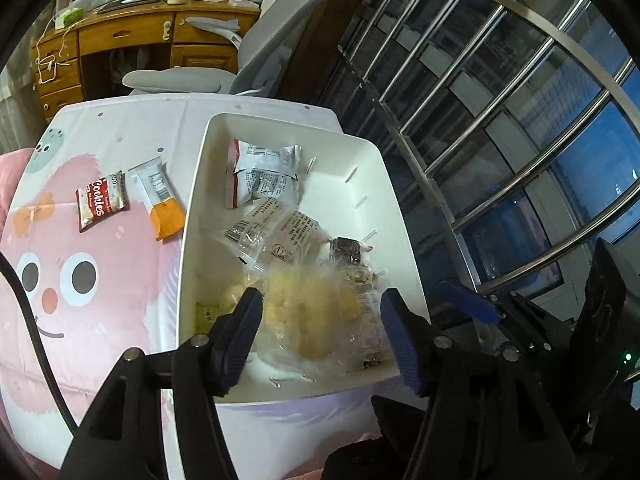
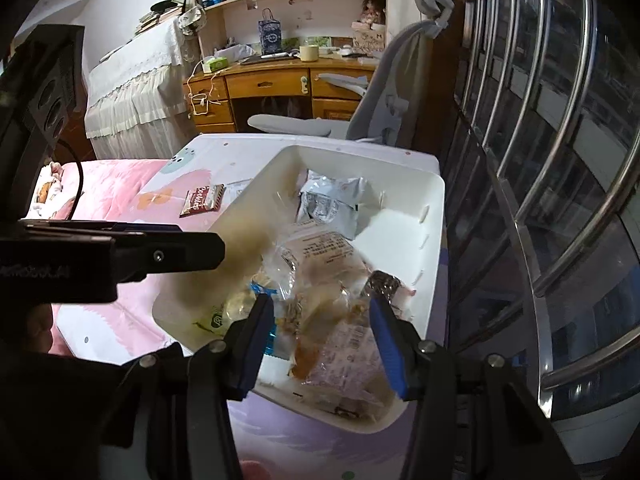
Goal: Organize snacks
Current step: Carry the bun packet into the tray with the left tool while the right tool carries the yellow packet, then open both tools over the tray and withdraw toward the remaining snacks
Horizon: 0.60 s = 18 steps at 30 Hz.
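text: "Cookies" | on: red snack packet [image 1: 102, 202] | other print: probably illegible

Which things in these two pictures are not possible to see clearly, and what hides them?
- Left wrist view: yellow snack bag is blurred; whether the left hand-held gripper touches it is unclear.
- Left wrist view: green packet is half hidden behind a finger.
- Right wrist view: orange packet is hidden by the white bin wall.
- Print on the wrappers is too small.
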### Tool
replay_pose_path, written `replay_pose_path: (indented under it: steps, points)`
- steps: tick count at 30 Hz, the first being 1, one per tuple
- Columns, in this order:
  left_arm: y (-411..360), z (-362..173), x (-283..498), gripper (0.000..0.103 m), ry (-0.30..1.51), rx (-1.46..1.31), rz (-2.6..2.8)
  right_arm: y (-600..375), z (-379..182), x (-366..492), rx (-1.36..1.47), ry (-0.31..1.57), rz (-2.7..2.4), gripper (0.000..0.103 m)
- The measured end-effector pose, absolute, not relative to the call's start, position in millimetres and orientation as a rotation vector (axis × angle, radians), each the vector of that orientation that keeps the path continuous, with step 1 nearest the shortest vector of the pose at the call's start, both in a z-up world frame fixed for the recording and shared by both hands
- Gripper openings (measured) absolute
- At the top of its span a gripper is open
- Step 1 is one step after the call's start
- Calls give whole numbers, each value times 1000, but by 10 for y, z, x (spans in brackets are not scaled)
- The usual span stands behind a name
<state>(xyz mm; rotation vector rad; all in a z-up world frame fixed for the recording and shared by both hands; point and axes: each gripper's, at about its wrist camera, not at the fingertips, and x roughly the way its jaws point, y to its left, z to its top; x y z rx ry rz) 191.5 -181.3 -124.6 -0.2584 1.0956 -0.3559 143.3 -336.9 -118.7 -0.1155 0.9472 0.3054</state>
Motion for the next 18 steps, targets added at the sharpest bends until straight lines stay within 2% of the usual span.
replay_pose_path:
  steps: [3, 18]
  points:
    - [-1825, -1236, 1922, 64, 1099, -237, -347, -3402, -1226, 1477, -99, 972, 311, 51]
    - [-1352, -1276, 1876, 64, 1113, -263, -259, -3057, -1290, 1576, -110, 1009, 370, 51]
